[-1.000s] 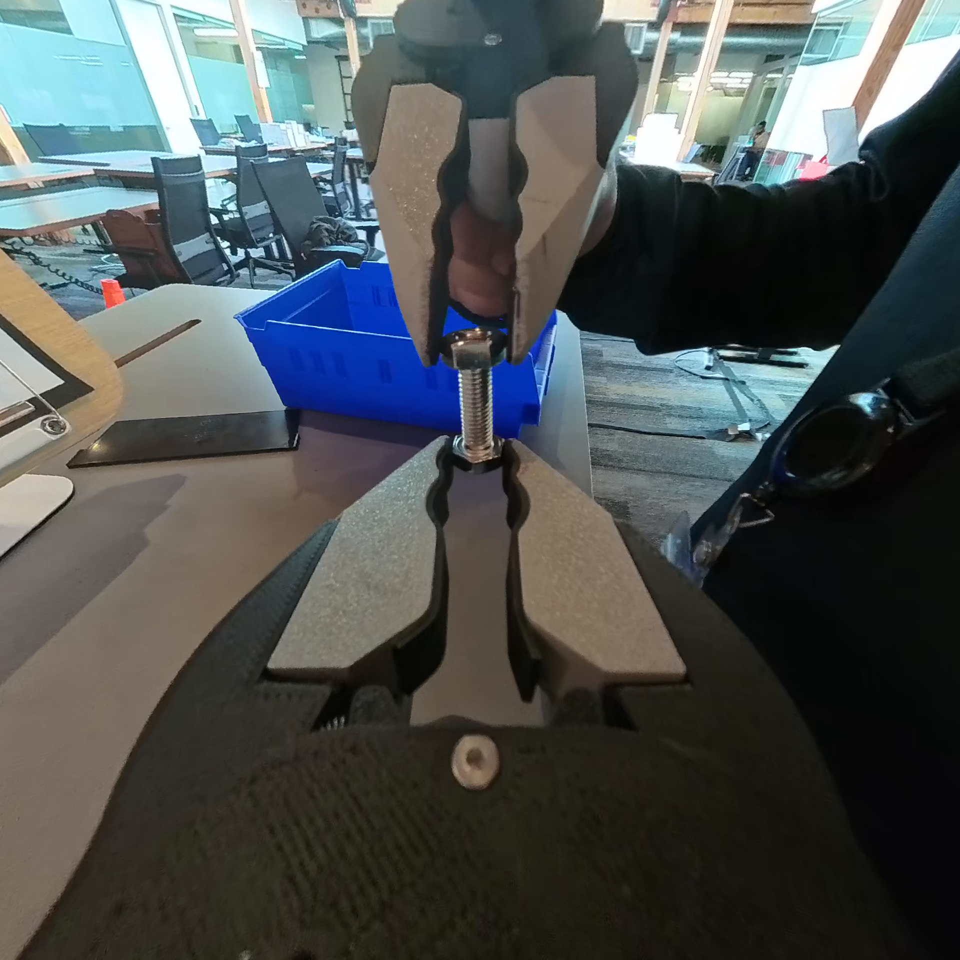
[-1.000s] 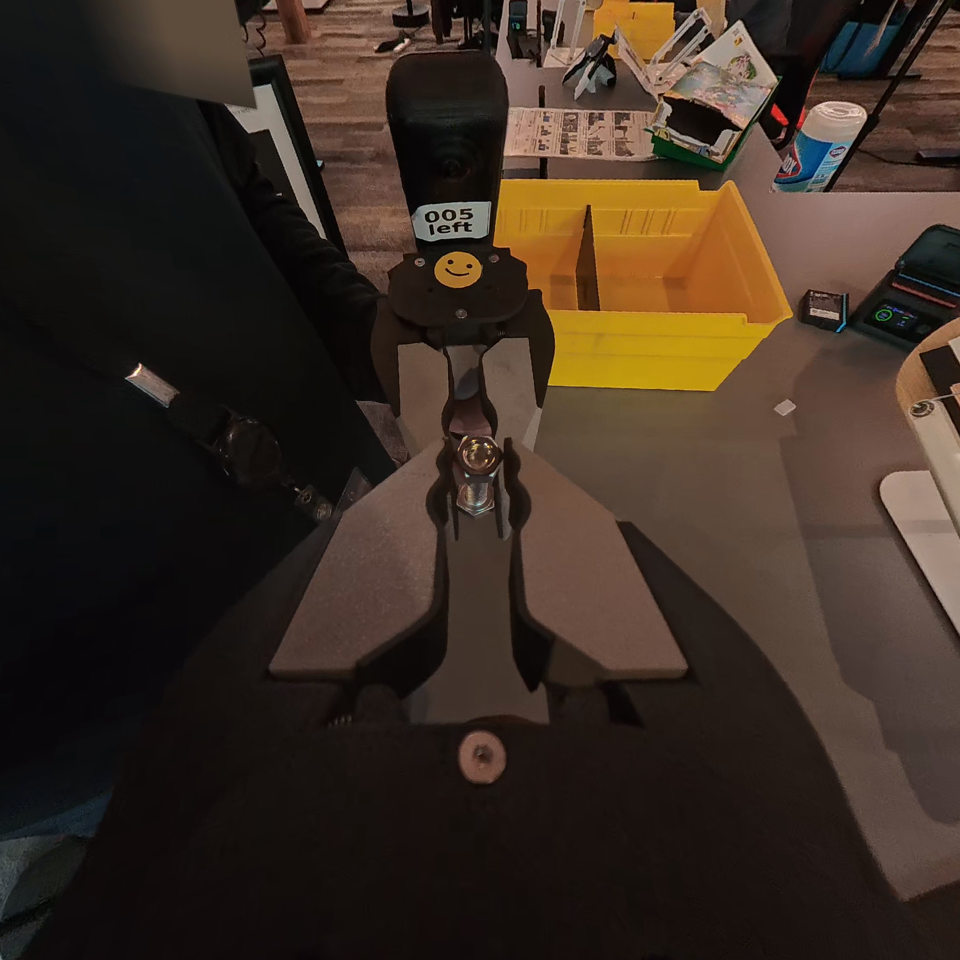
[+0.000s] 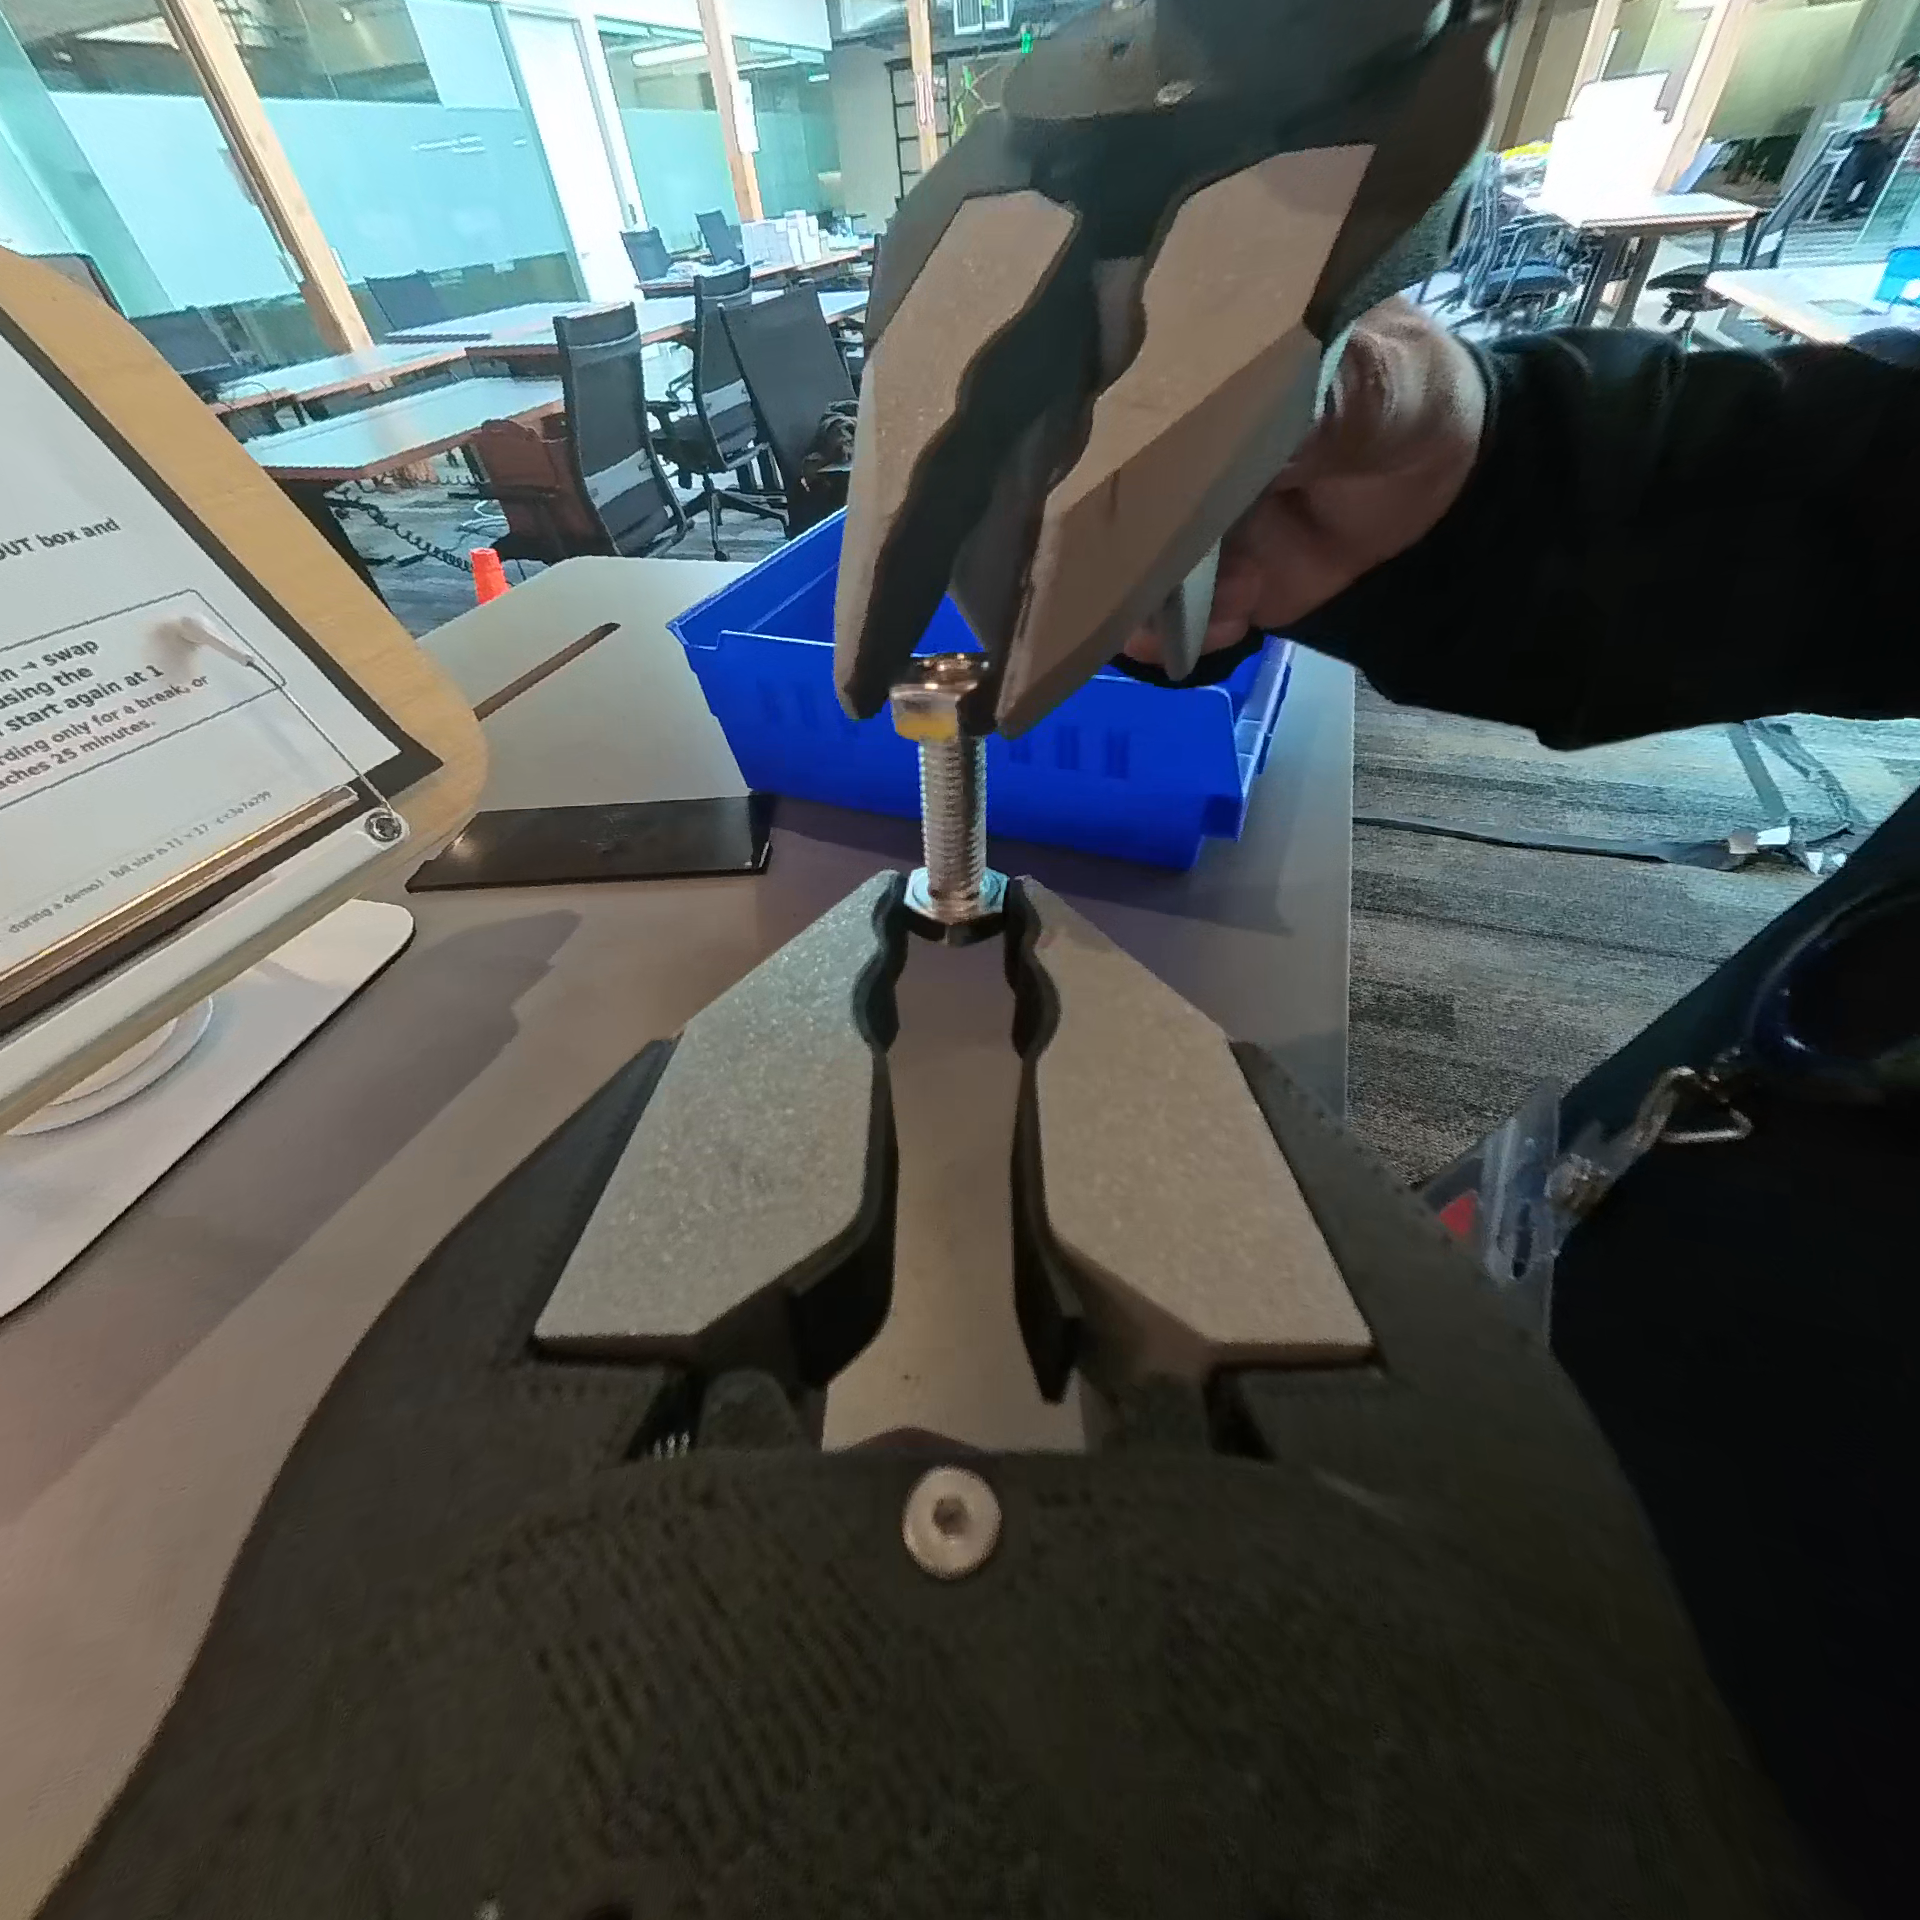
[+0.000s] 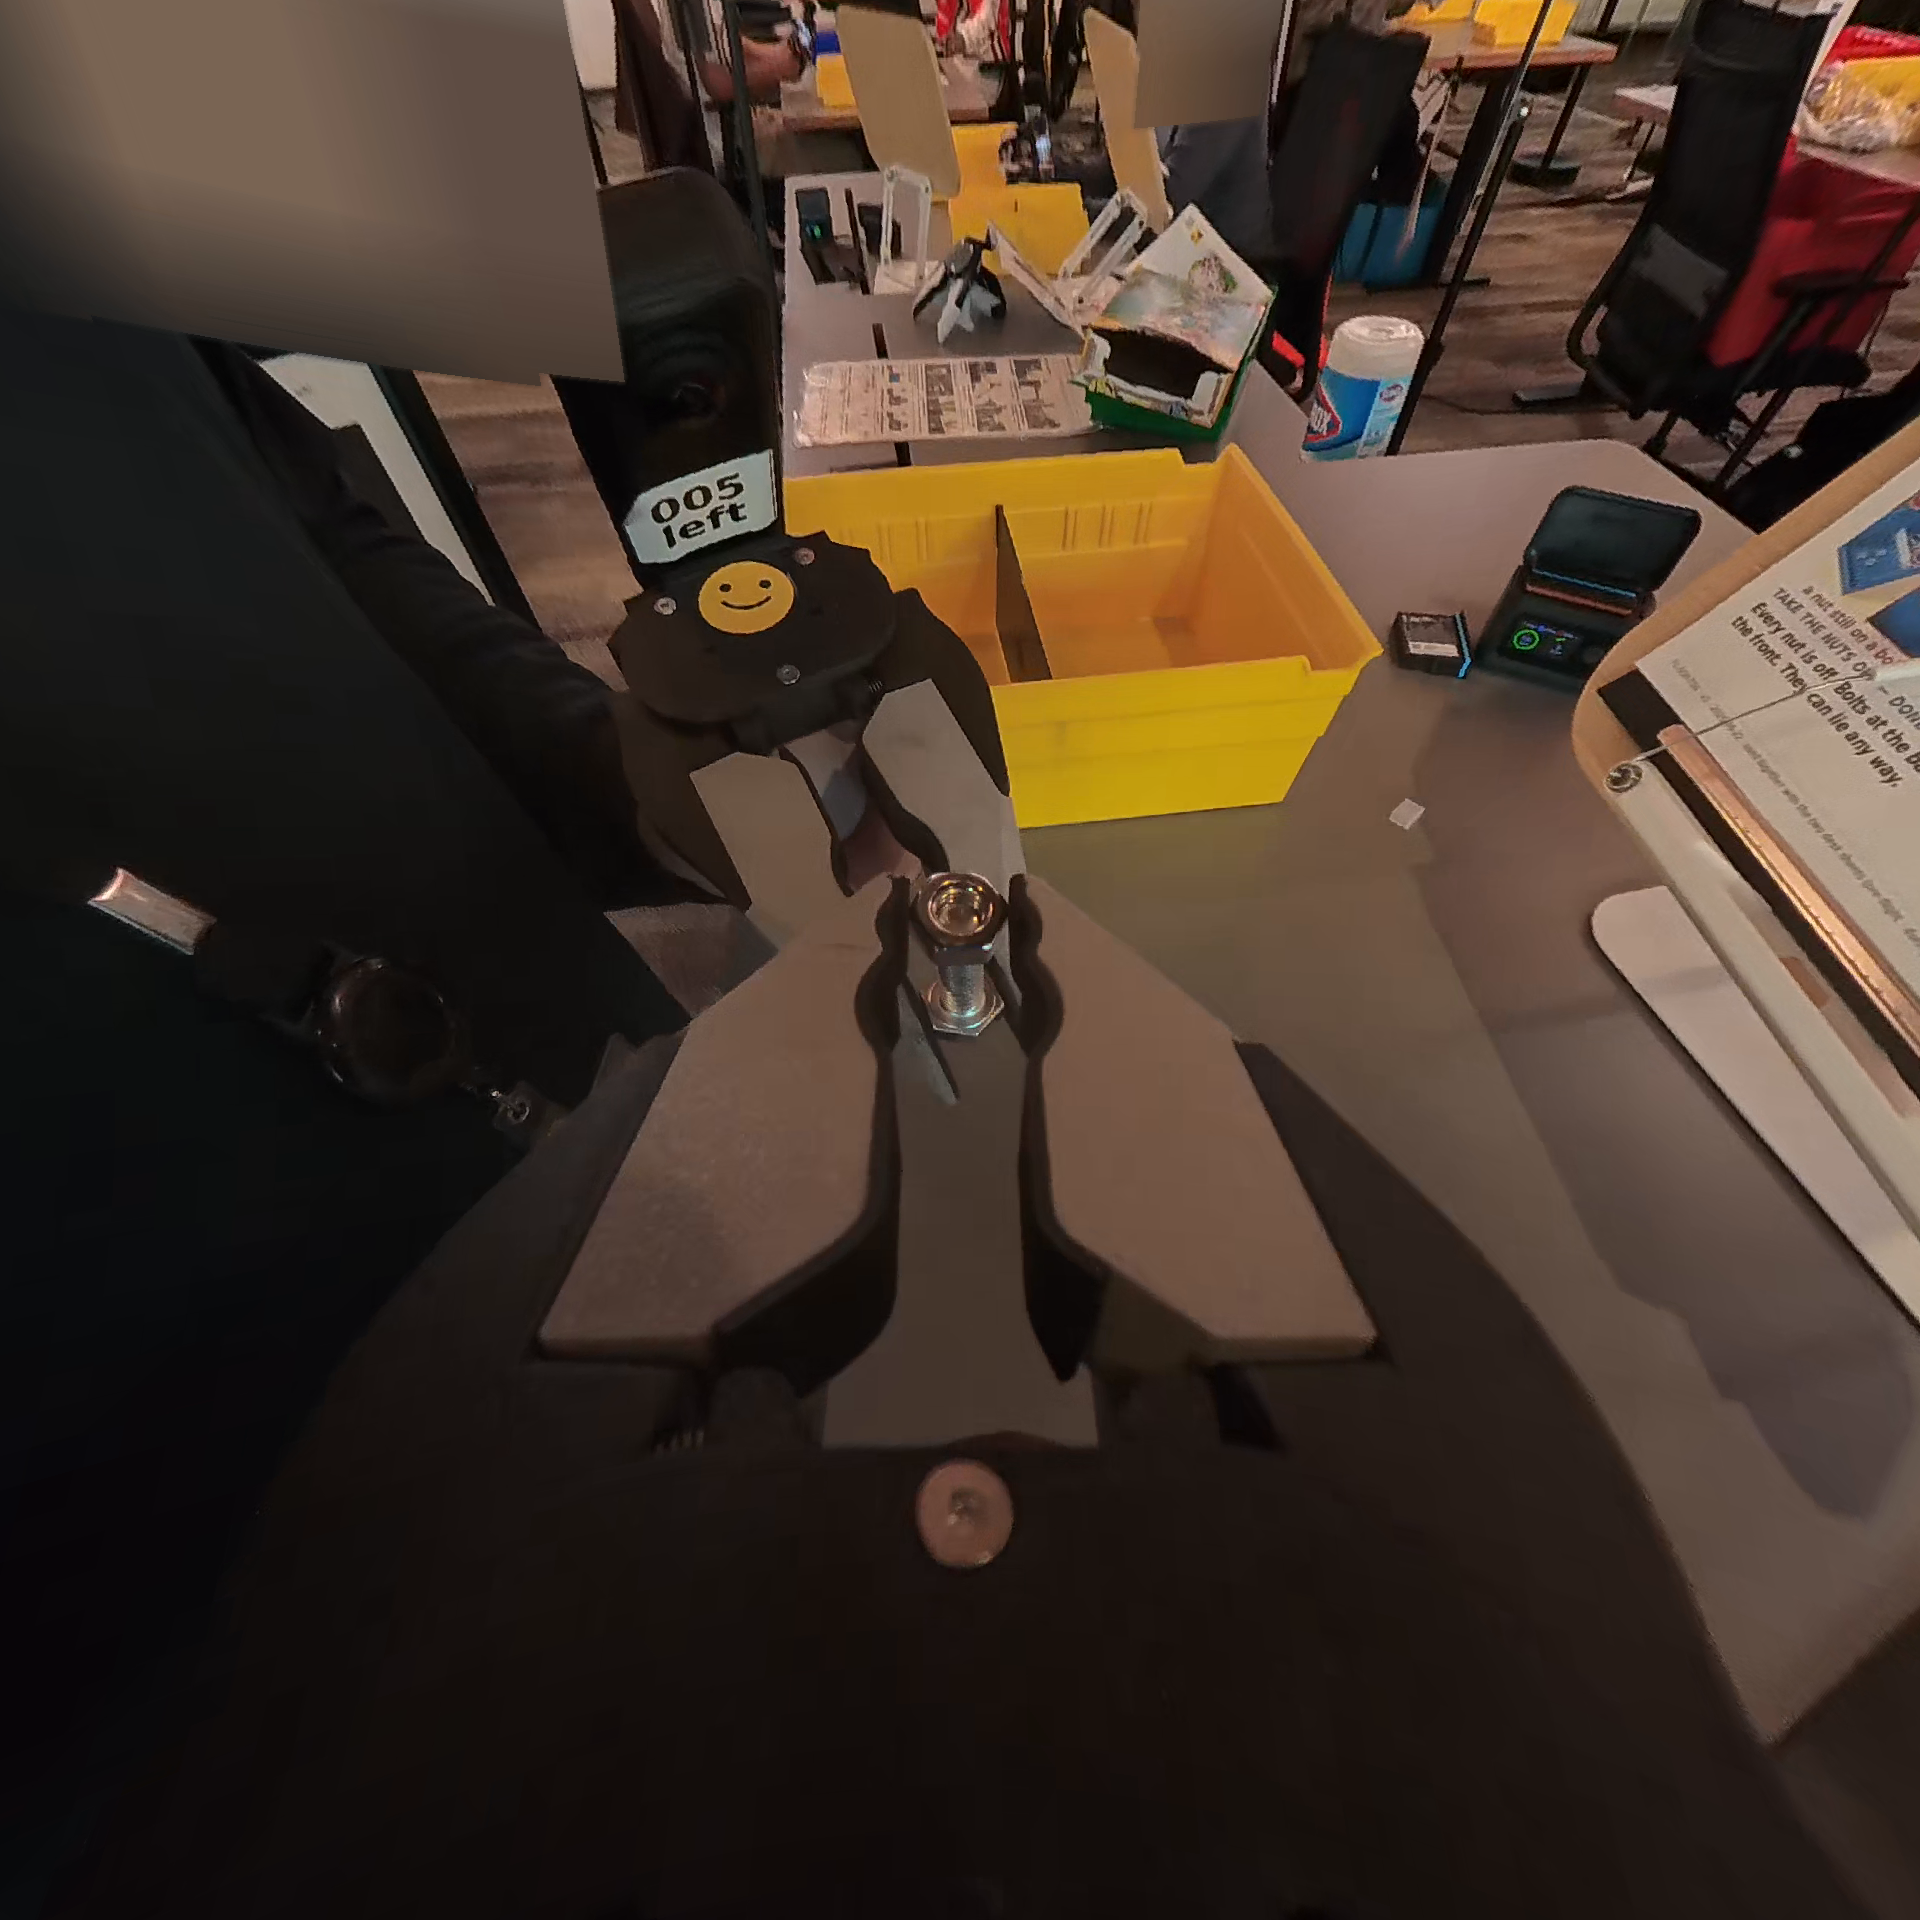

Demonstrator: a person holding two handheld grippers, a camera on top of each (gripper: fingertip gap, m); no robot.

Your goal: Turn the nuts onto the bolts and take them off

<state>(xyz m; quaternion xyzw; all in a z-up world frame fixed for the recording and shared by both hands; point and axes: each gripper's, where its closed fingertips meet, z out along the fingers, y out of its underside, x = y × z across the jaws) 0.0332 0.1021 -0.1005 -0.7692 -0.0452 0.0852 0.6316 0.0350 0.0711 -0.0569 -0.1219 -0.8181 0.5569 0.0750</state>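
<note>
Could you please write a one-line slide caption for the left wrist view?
Left gripper clamps the nut while the right gripper grips the bolt head, blue bin behind.

Grey surface [image 3: 644,977] carrying a blue bin [image 3: 1039,769] at its far edge and a flat black plate [image 3: 592,844] just beside it; a wood-framed instruction board [image 3: 156,665] on a white stand at one side. Opposite view: yellow divided bin [image 4: 1143,665], small black device with lit screen [image 4: 1558,623], small black box [image 4: 1432,642], white wipes canister [image 4: 1361,390]; office chairs [image 3: 613,436] beyond
</note>
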